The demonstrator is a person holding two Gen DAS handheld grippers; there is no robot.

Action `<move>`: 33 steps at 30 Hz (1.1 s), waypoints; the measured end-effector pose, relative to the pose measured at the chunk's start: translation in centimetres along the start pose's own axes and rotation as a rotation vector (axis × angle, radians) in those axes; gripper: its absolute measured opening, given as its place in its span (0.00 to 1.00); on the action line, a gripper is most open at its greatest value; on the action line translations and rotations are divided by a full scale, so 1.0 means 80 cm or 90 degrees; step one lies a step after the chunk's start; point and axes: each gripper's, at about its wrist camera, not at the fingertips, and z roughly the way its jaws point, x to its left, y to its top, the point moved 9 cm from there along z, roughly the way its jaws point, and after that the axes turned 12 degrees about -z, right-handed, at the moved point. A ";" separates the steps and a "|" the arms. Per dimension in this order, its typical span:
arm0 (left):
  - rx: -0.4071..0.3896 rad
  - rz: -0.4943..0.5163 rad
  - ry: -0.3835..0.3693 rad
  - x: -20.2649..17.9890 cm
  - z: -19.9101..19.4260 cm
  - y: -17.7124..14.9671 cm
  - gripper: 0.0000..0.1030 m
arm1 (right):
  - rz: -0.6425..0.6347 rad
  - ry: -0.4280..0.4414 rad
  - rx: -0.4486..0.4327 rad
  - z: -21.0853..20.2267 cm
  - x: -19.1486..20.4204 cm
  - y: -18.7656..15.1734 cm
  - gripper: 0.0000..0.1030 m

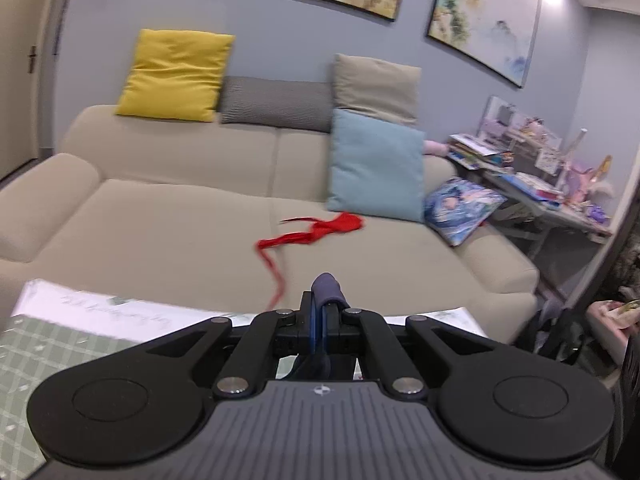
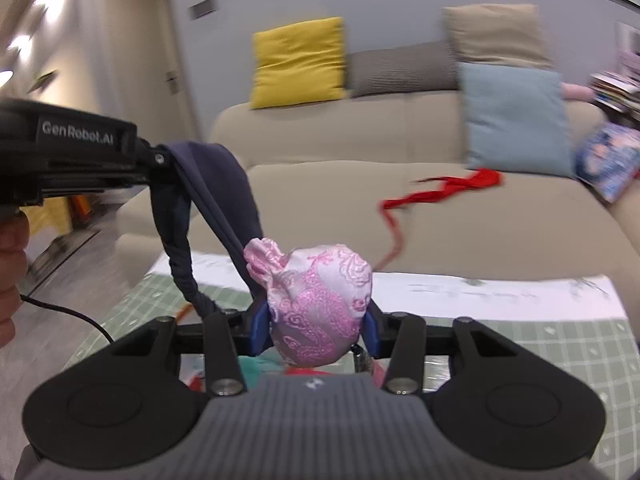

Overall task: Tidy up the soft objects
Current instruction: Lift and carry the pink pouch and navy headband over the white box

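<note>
My right gripper [image 2: 316,326] is shut on a pink and white patterned satin pouch [image 2: 320,304], its blue pads pressing both sides. A dark navy fabric band [image 2: 208,184] runs from the pouch up to my left gripper [image 2: 160,168], which enters the right wrist view from the left and is shut on it. In the left wrist view my left gripper [image 1: 324,306] pinches that navy band [image 1: 326,286] between its blue pads. A red ribbon-like cloth [image 1: 316,232] lies on the beige sofa seat [image 1: 180,232]; in the right wrist view that red cloth [image 2: 444,192] trails toward the table.
A table with a green checked cloth [image 2: 520,340] and white paper [image 2: 480,288] is below both grippers. On the sofa: a yellow cushion [image 1: 176,74], grey striped cushion [image 1: 276,104], beige cushion [image 1: 376,88], light blue cushion [image 1: 376,164], printed blue cushion [image 1: 460,208]. A cluttered side table [image 1: 532,176] stands right.
</note>
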 end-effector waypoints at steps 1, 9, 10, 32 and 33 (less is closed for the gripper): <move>0.001 -0.002 0.011 0.015 -0.005 -0.001 0.03 | -0.013 0.013 0.000 0.003 0.020 0.006 0.44; 0.039 -0.089 0.078 0.142 -0.016 -0.031 0.03 | -0.098 0.097 0.055 0.048 0.150 0.009 0.44; 0.043 -0.095 0.086 0.157 -0.014 -0.036 0.03 | -0.107 0.099 0.065 0.052 0.162 0.003 0.44; 0.173 -0.092 0.181 0.267 0.051 -0.181 0.03 | -0.200 0.135 0.327 0.198 0.257 -0.167 0.45; 0.178 -0.089 0.183 0.268 0.051 -0.183 0.05 | -0.200 0.137 0.326 0.201 0.258 -0.169 0.45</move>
